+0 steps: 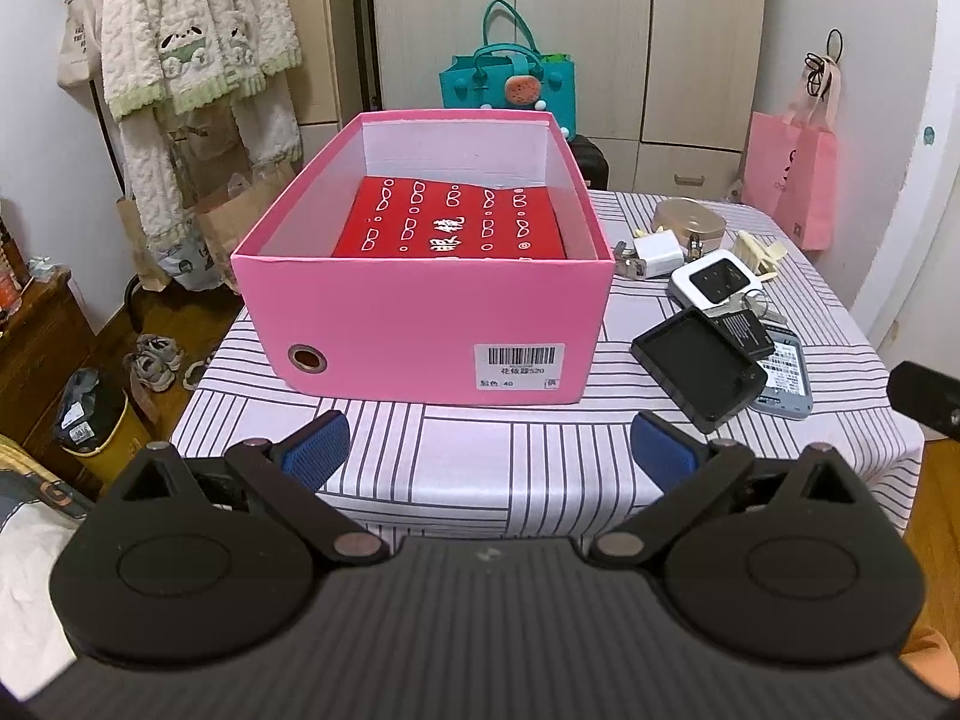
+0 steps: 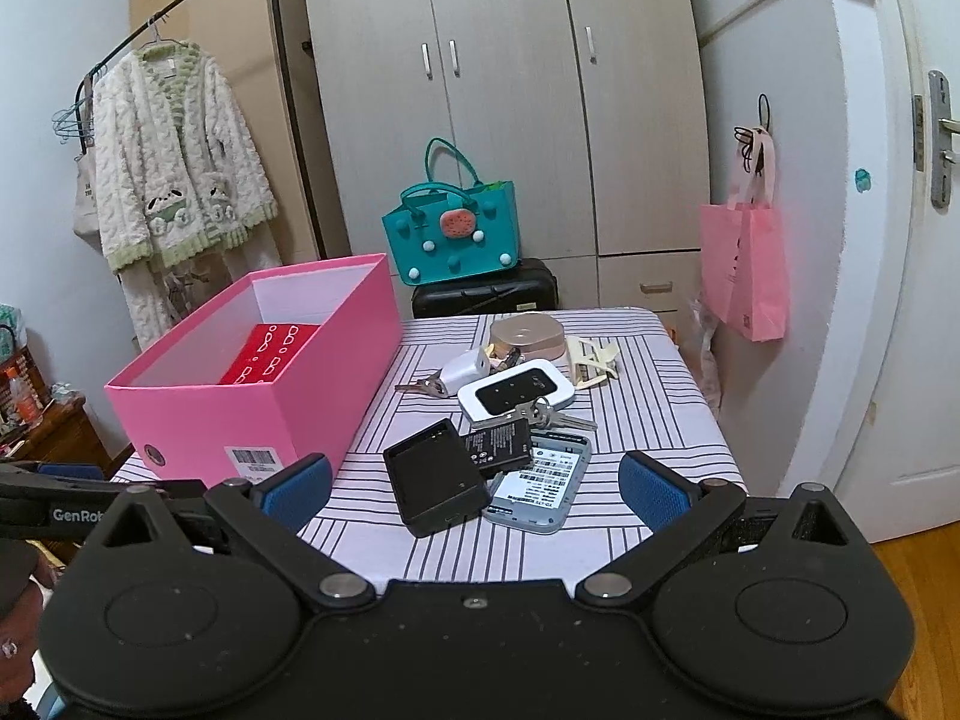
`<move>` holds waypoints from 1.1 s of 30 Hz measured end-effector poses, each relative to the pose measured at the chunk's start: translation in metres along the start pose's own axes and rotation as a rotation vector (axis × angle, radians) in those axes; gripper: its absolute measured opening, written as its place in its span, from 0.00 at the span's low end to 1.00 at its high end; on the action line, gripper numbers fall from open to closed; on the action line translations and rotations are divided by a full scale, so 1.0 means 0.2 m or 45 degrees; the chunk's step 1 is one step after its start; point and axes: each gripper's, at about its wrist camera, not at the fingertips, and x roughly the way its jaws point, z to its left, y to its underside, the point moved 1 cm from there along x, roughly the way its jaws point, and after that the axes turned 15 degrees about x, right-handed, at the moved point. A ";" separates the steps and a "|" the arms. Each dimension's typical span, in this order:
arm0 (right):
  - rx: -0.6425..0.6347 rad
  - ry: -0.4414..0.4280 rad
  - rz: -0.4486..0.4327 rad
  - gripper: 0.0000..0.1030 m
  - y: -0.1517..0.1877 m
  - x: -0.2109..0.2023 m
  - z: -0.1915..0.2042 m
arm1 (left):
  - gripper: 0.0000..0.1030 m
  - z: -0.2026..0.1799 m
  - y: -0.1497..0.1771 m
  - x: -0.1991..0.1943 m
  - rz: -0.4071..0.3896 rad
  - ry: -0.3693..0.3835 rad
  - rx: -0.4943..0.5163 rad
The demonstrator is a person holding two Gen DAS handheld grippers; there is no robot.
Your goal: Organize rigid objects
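A pink shoebox (image 1: 420, 324) (image 2: 252, 414) stands open on the striped table with a red box (image 1: 450, 222) (image 2: 270, 354) lying inside. To its right lies a cluster of small items: a black charger cradle (image 1: 699, 369) (image 2: 435, 483), a black battery (image 2: 498, 441), a grey device with a barcode label (image 2: 540, 489), a white pocket router (image 1: 717, 282) (image 2: 516, 396), keys (image 2: 564, 417), a white plug adapter (image 1: 657, 252) (image 2: 465, 369), a beige round case (image 2: 528, 333) and a cream clip (image 2: 591, 360). My left gripper (image 1: 489, 450) is open before the shoebox. My right gripper (image 2: 474, 492) is open just short of the cradle.
The table (image 1: 480, 468) is small, with floor on every side. Behind it stand a black suitcase (image 2: 486, 294) with a teal bag (image 2: 453, 234) on top and a wardrobe. A pink bag (image 2: 744, 264) hangs on the right wall. A clothes rack stands at the left.
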 end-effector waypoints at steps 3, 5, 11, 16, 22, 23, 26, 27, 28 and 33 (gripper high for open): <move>0.002 0.003 -0.006 1.00 0.00 -0.01 0.00 | 0.98 -0.01 0.00 -0.01 -0.003 -0.002 0.004; 0.001 0.005 -0.007 1.00 0.00 -0.02 -0.01 | 0.98 -0.01 0.00 -0.01 -0.001 -0.001 0.005; 0.018 -0.032 -0.014 1.00 -0.01 -0.05 -0.02 | 0.98 -0.02 0.00 -0.02 -0.016 -0.009 0.010; 0.012 -0.039 -0.015 1.00 0.00 -0.04 -0.02 | 0.98 -0.03 0.01 -0.03 -0.010 -0.021 0.029; 0.000 -0.046 -0.019 1.00 0.00 -0.04 -0.02 | 0.97 -0.01 0.01 -0.04 -0.012 -0.031 0.025; -0.001 -0.047 -0.022 1.00 0.00 -0.04 -0.02 | 0.97 -0.01 0.00 -0.04 -0.011 -0.034 0.024; 0.005 -0.046 -0.027 1.00 0.00 -0.04 -0.02 | 0.97 -0.01 0.00 -0.03 -0.001 -0.040 0.025; 0.009 -0.044 -0.032 1.00 0.00 -0.04 -0.03 | 0.97 0.00 0.00 -0.03 0.003 -0.037 0.028; 0.012 -0.042 -0.038 1.00 -0.01 -0.04 -0.03 | 0.97 0.00 -0.01 -0.03 0.004 -0.031 0.027; 0.021 -0.030 -0.041 1.00 -0.01 -0.03 -0.04 | 0.98 0.03 -0.01 -0.03 0.000 -0.026 -0.003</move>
